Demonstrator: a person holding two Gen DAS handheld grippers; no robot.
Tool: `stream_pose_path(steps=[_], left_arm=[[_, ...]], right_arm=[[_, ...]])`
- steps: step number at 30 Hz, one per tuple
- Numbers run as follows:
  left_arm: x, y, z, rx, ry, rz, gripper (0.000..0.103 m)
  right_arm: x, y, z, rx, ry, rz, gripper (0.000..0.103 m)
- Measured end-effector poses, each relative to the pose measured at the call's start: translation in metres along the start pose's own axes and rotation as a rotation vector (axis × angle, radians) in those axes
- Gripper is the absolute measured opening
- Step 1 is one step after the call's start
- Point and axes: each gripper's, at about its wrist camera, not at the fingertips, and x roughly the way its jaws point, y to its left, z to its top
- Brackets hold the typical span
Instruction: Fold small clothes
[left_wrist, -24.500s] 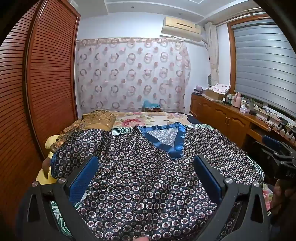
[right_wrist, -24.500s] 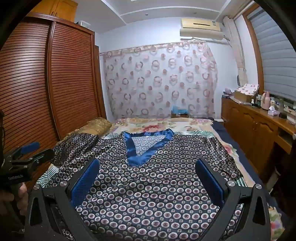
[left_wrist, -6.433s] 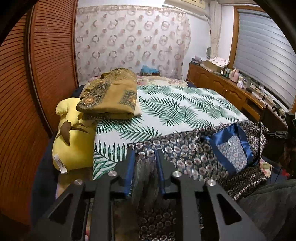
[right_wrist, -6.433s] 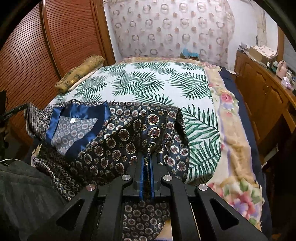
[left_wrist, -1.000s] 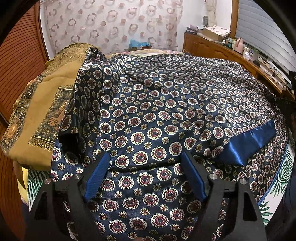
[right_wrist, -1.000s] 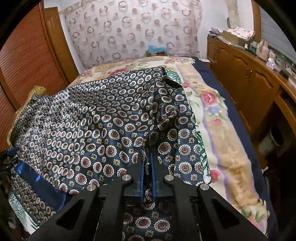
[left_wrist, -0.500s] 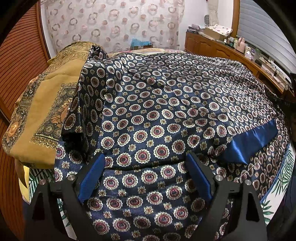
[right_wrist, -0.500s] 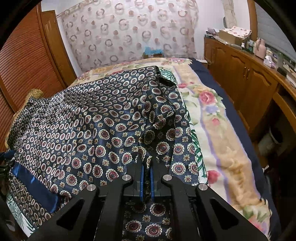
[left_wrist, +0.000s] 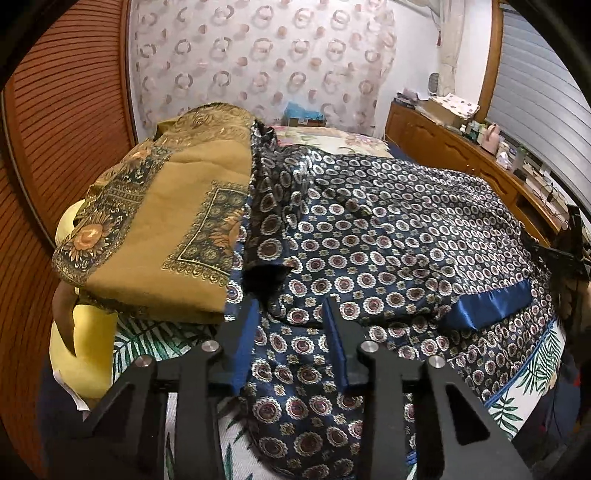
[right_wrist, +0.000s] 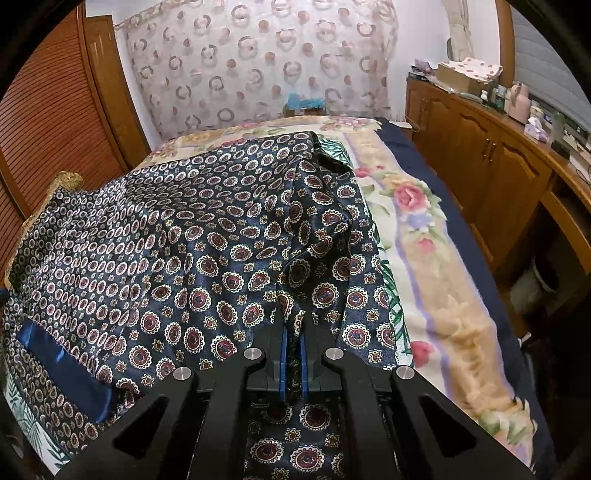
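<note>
Nearest the right wrist camera, the right tool (right_wrist: 291, 345) is clenched on a fold of the patterned satin top (right_wrist: 192, 236), cloth pinched between its blue pads. In the left wrist view the left tool (left_wrist: 291, 321) is closing, its jaws astride the top's edge with cloth between them, pads not yet pressing. The top lies spread across the bed (right_wrist: 436, 258), its blue trim (left_wrist: 487, 308) near the front. Beyond, a folded mustard blanket (left_wrist: 162, 221) rests on a yellow pillow (left_wrist: 86, 339); the curtain (right_wrist: 258, 62) hangs behind.
</note>
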Motion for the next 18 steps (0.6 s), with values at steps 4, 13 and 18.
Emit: stream_pose_path(steps=[4, 13, 18], left_arm=[[0.005, -0.003, 0.005, 0.011, -0.023, 0.021, 0.036], [0.007, -0.019, 0.026, 0.098, -0.083, 0.114, 0.035], [0.026, -0.018, 0.025, 0.123, -0.017, 0.143, 0.024]], right_arm=[[0.001, 0.001, 0.000, -0.003, 0.000, -0.003, 0.003], [0.001, 0.000, 0.000, -0.008, 0.001, -0.005, 0.003], [0.001, 0.000, 0.001, -0.008, 0.001, -0.003, 0.003]])
